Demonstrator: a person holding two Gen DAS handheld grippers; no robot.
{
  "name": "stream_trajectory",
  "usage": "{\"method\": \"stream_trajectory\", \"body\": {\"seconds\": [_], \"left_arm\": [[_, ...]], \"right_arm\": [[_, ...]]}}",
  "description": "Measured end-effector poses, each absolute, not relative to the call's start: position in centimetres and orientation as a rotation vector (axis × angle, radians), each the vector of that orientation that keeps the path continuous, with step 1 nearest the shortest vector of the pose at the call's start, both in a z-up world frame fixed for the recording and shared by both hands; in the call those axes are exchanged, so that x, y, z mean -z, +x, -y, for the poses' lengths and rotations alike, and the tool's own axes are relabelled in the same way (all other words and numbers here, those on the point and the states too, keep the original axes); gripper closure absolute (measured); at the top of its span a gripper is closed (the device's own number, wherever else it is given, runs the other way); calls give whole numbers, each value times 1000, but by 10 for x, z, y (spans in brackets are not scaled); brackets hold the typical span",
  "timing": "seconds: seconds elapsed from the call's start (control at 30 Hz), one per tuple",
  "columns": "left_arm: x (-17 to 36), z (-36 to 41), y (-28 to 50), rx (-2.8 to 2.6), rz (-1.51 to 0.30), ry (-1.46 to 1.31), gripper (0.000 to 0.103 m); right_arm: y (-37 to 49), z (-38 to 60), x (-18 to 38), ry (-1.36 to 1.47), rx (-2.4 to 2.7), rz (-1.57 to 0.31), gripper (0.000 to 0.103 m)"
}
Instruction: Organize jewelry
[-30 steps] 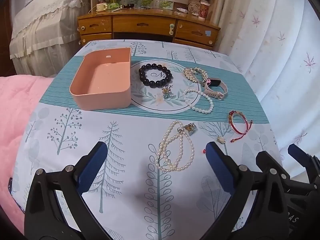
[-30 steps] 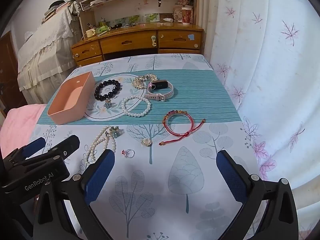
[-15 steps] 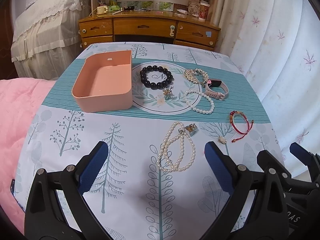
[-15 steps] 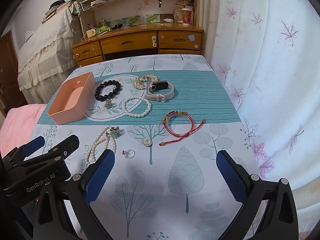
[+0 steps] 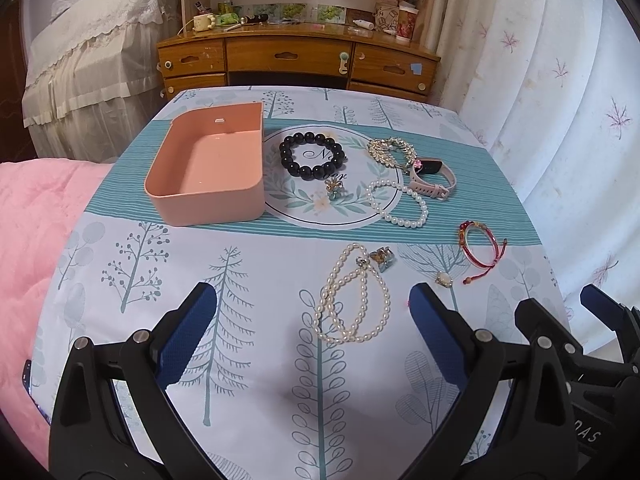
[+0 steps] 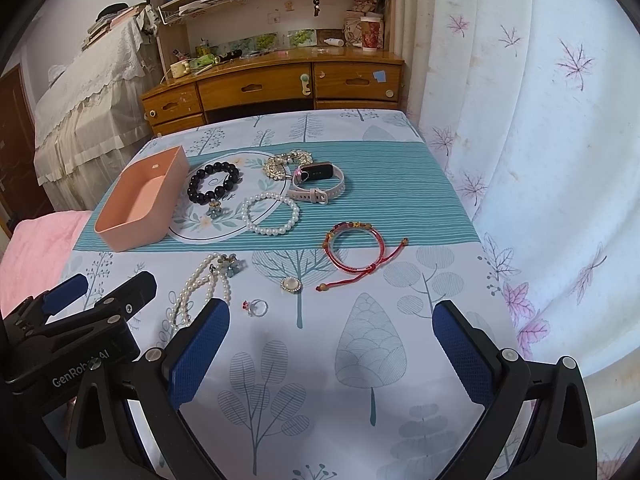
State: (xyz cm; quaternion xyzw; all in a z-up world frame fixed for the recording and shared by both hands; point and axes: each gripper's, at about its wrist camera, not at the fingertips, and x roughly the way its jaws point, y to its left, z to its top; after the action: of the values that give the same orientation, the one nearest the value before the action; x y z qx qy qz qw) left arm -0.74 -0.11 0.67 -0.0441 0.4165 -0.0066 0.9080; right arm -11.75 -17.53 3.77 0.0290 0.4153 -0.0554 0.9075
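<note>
Side by side, the left gripper [image 5: 312, 316] and right gripper [image 6: 330, 334] are held low over the near edge of the tablecloth [image 6: 400, 200], jaws spread wide and empty. Just ahead of the left gripper a pearl necklace [image 5: 352, 296] is laid out; a ring [image 6: 256, 307] is seen near the right gripper. An empty pink tray [image 5: 208, 164] is set toward the far left edge, with a black bead bracelet [image 5: 312, 155] just beside it.

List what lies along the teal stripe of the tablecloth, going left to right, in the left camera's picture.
Pink box → black bead bracelet → small flower charm → white pearl bracelet → pink watch.
</note>
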Motion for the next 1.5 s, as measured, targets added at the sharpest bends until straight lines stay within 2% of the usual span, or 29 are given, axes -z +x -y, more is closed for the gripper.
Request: {"method": "stream_trajectory", "body": {"seconds": [0.57, 1.23, 1.33, 1.4, 1.5], "left_arm": [[-12, 0, -12, 23, -843, -81, 7], [-57, -1, 19, 36, -854, -9, 7], [-60, -5, 28, 63, -875, -15, 7], [-60, -9, 34, 73, -892, -15, 7], [-53, -18, 44, 93, -943, -55, 7]], "right_arm": [[-121, 180, -37, 31, 133, -843, 0], [-103, 194, -96, -87, 41, -892, 1], [-94, 203, -108, -88, 28, -916, 5], [-85, 210, -113, -85, 20, -946, 18], [-68, 216, -110, -76, 6, -1008, 30]]}}
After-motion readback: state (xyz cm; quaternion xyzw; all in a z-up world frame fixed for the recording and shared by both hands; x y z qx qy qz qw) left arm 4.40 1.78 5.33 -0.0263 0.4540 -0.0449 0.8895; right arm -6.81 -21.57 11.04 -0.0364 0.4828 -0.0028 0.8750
